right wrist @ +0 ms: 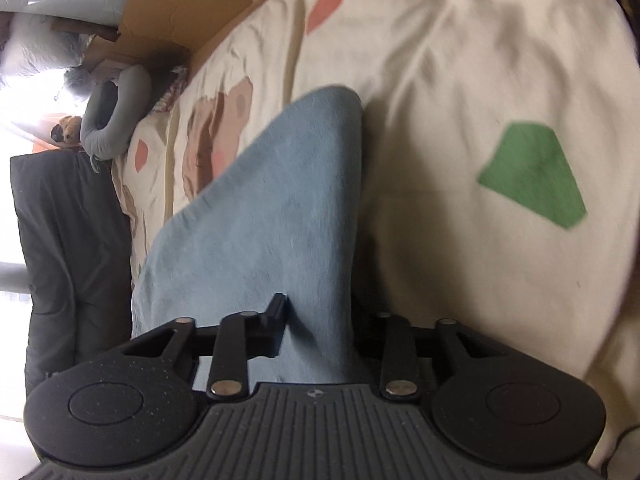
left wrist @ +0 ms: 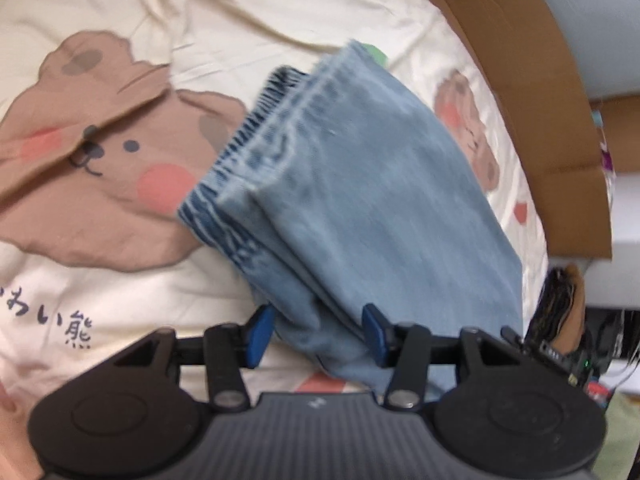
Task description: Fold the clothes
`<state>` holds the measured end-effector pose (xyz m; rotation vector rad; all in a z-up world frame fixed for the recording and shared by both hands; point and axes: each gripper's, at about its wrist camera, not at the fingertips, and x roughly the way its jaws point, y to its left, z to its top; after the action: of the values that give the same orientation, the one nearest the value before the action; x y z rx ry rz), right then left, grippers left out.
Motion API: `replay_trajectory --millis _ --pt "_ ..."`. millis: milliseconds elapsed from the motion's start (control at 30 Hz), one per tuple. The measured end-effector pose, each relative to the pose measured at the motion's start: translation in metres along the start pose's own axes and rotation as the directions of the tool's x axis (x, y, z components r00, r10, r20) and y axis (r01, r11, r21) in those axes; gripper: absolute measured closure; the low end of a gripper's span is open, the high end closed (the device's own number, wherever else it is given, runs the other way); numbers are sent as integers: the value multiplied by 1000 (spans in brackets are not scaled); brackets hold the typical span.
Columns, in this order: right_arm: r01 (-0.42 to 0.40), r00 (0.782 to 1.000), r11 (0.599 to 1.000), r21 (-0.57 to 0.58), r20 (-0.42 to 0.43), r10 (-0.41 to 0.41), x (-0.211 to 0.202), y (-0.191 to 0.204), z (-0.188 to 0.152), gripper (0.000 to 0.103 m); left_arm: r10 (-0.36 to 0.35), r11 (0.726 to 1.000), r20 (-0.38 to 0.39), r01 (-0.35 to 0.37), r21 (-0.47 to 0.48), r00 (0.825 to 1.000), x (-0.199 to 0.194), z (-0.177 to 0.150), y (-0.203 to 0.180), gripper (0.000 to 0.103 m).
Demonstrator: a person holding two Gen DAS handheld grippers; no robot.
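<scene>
While both grippers hang over the bed, each has hold of the same folded jeans. From the left wrist view, the left gripper has its two blue pads set a fair way apart, with a thick fold of light blue denim bunched between them; the cloth fills the gap and the pads press on it from either side. The jeans run away from the pads in stacked layers, the darker ribbed waistband edge showing on the left of the pile, and they lie over the cream bedsheet printed with a big brown bear. Brown cardboard stands along the far right edge of the bed.

From the right wrist view, the right gripper is partly closed on another stretch of the denim. One black finger shows pressed against the cloth; the other is mostly hidden behind it. The cloth rises ahead to a rounded corner above the sheet, near a green patch. At the bed's far left end sit a grey neck pillow and a dark bag. Both views are blurred.
</scene>
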<state>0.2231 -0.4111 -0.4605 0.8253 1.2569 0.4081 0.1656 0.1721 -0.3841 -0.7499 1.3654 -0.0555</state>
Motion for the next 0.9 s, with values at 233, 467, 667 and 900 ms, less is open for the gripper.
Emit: replay_trajectory --millis 233,467,667,900 --pt "-40 998 998 39 -38 41 -8 -23 -29 61 -14 995 -13 15 102 1000 -16 -3 -31 52" --pt "-95 991 995 21 -91 96 -14 -35 -56 62 11 975 25 -16 222 1000 -14 5 -75 52" --pt "-223 972 970 95 -54 229 -30 -40 -60 70 42 947 35 -51 317 999 4 10 -110 52" --pt "-305 951 935 181 13 308 -32 -49 -68 53 80 907 33 -87 412 996 33 14 -146 57"
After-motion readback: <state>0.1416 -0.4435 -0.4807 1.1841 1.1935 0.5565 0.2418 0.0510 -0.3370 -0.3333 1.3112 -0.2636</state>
